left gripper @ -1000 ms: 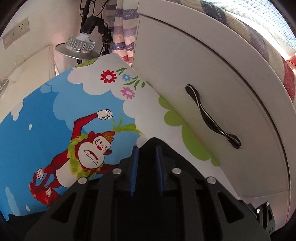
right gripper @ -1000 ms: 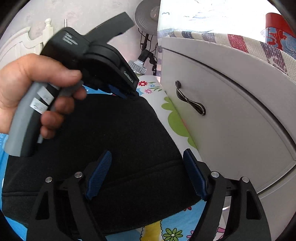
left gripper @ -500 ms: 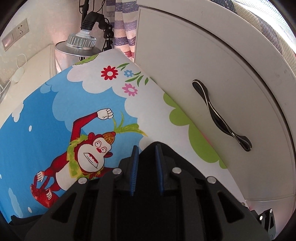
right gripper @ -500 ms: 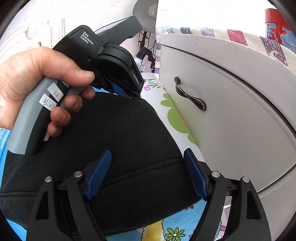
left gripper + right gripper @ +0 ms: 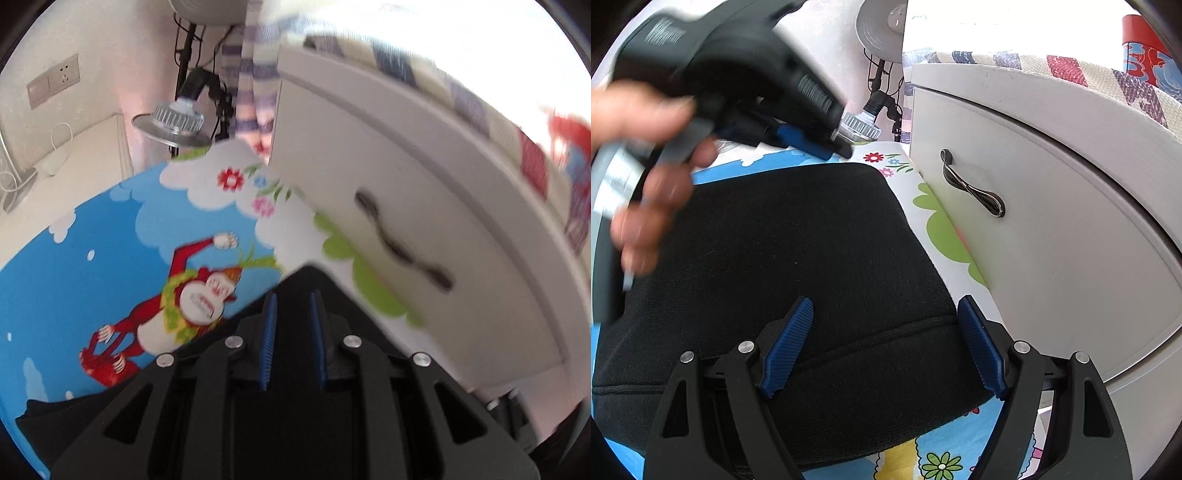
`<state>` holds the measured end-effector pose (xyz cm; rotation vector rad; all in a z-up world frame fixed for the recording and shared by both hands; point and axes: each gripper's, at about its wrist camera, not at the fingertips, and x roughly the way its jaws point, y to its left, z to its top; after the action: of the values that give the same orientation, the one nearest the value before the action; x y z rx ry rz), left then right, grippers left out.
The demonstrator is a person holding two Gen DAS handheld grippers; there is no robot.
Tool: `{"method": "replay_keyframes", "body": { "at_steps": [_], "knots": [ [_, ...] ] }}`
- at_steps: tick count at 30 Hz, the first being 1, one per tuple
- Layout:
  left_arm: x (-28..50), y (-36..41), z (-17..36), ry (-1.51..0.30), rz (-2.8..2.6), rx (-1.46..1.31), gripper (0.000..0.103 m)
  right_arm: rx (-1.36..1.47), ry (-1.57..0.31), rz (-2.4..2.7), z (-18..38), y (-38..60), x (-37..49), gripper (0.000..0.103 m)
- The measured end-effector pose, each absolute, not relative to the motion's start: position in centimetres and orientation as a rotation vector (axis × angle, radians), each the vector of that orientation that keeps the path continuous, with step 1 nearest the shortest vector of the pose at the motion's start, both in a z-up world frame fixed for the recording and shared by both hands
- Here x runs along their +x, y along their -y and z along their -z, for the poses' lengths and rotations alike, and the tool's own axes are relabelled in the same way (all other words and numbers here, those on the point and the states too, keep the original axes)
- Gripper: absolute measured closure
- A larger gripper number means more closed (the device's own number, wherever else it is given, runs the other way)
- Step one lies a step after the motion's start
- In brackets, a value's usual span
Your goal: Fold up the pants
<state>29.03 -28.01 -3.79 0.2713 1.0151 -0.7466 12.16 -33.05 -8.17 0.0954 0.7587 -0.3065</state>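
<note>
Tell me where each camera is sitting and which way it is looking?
Left wrist: sits on the left hand-held gripper, looking down along its fingers at the cartoon sheet and white drawer; only gripper parts show.
Right wrist: sits on the right hand-held gripper, looking down over the black pants; the person's left hand shows.
Both share the sheet, drawer, handle and lamp.

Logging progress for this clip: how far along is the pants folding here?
Done: the black pants lie as a compact folded rectangle on the cartoon sheet. In hand: nothing; the left gripper hovers nearly closed above the far edge, the right gripper open over the near hem. Left: maybe one last fold or smoothing.
</note>
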Motion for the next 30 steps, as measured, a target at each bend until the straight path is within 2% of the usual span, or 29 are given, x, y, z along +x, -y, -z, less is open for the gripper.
{"method": "replay_keyframes", "body": {
  "at_steps": [7, 10, 11, 12, 17, 19, 20, 21, 22, 24, 28, 30],
  "knots": [
    [29.9, 27.8, 5.1, -1.043, 0.724, 0.227, 0.082, 0.095, -0.754, 0.301, 6.9, 32.9, 12.1, 0.028],
    [29.4, 27.8, 5.3, -1.01, 0.726, 0.246, 0.082, 0.143, -0.627, 0.249, 3.9, 32.6, 10.7, 0.027],
    [29.8, 27.4, 5.3, -1.023, 0.739, 0.199, 0.078, 0.15, -0.599, 0.244, 3.1, 32.4, 10.5, 0.024],
    [30.1, 26.9, 5.4, -1.041, 0.764, 0.144, 0.07, 0.158, -0.594, 0.23, 2.8, 32.2, 10.7, 0.023],
    [30.5, 24.5, 3.7, -1.073, 0.757, 0.008, 0.068, 0.114, -0.819, 0.22, 7.2, 31.7, 14.1, 0.021],
    [28.8, 22.1, 1.2, -0.996, 0.688, -0.002, 0.054, 0.054, -0.79, 0.238, 7.7, 30.9, 13.6, 0.02],
    [27.8, 21.0, 0.3, -0.965, 0.67, -0.005, 0.042, 0.049, -0.784, 0.25, 7.8, 30.7, 13.5, 0.019],
    [26.5, 19.5, -0.5, -0.936, 0.644, -0.009, 0.035, 0.051, -0.781, 0.261, 7.8, 30.5, 13.3, 0.018],
    [25.0, 17.8, -1.1, -0.912, 0.621, -0.011, 0.031, 0.05, -0.779, 0.264, 7.8, 30.4, 13.3, 0.018],
    [22.4, 14.9, -1.5, -0.895, 0.587, -0.017, 0.018, 0.055, -0.778, 0.266, 7.8, 30.6, 13.2, 0.017],
    [17.5, 9.8, 0.0, -0.883, 0.441, 0.011, 0.003, 0.052, -0.765, 0.293, 7.7, 30.5, 12.8, 0.017],
    [16.0, 8.8, 1.4, -0.897, 0.444, 0.034, 0.002, 0.054, -0.768, 0.312, 7.6, 30.1, 12.7, 0.017]
  ]
}}
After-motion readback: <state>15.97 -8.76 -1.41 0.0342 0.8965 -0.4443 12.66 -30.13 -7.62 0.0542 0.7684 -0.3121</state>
